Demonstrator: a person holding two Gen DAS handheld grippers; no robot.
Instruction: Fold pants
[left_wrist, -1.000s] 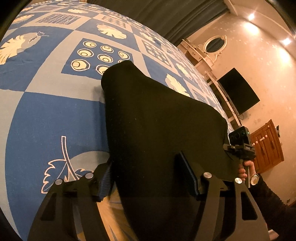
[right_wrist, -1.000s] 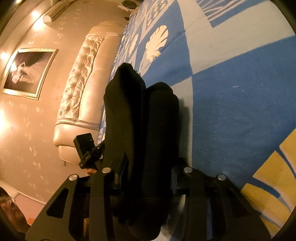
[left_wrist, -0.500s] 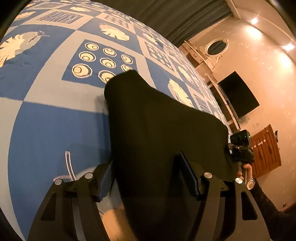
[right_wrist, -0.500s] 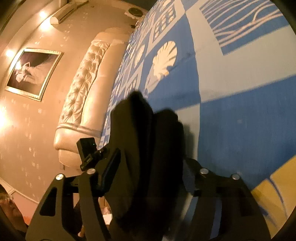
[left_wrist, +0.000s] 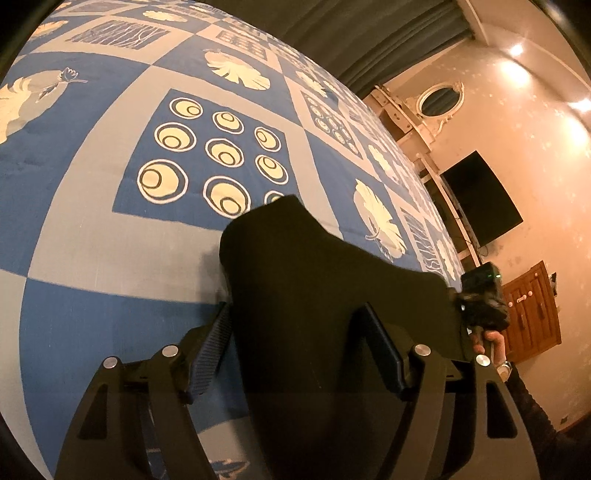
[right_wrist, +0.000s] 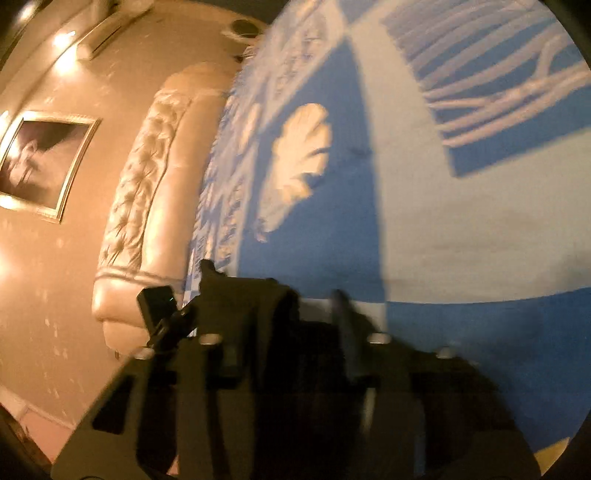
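The black pants (left_wrist: 314, 280) lie as a folded bundle on the blue and white bedspread (left_wrist: 92, 240). My left gripper (left_wrist: 295, 317) straddles their near end. Its left pad is at the cloth's edge, its right finger rests over the cloth, and its jaws are opening. At the right edge of the bundle a hand holds my other gripper (left_wrist: 480, 299). The right wrist view is blurred. There my right gripper (right_wrist: 295, 321) is closing, with a bunch of the pants (right_wrist: 258, 306) pinched between its fingers. The left gripper's camera box (right_wrist: 155, 306) shows just beyond.
The patterned bedspread (right_wrist: 461, 240) stretches far ahead in both views. A tufted headboard (right_wrist: 147, 184) and a framed picture (right_wrist: 40, 162) are on the left. A dark curtain (left_wrist: 351, 29), a wall TV (left_wrist: 480, 199) and a wooden cabinet (left_wrist: 532, 306) stand past the bed's far side.
Both views have slid along the bed and the pants now reach less far ahead. The right jaws spread wide, then narrowed onto the cloth. The left jaws widened slightly.
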